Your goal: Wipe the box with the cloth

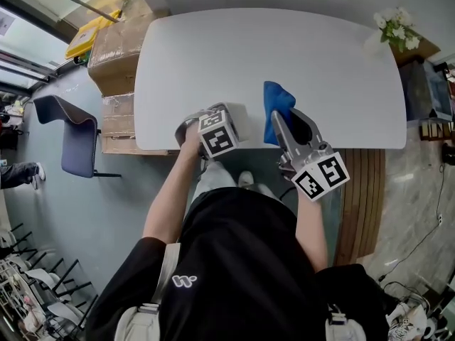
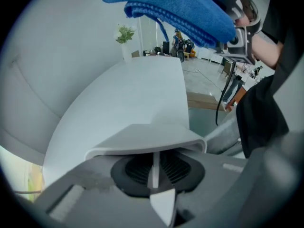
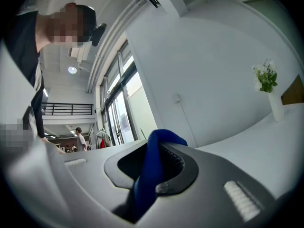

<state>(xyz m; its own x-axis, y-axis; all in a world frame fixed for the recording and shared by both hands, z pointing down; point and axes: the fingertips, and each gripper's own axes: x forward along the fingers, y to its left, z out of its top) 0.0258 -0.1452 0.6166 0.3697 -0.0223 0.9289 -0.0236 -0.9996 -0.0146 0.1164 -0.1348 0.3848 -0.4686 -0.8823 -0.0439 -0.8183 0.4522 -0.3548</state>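
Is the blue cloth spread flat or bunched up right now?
Bunched. The cloth is gathered in thick folds, clamped between the jaws of the right hand-held gripper; the left gripper view shows it doubled over.

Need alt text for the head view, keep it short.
Seen from above, a person at a white table holds a white box at its near edge in the left gripper and a blue cloth in the right gripper, beside the box. White flowers stand at the table's far right corner.

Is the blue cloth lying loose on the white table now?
No, the blue cloth is clamped between the jaws of the right gripper, as the right gripper view shows.
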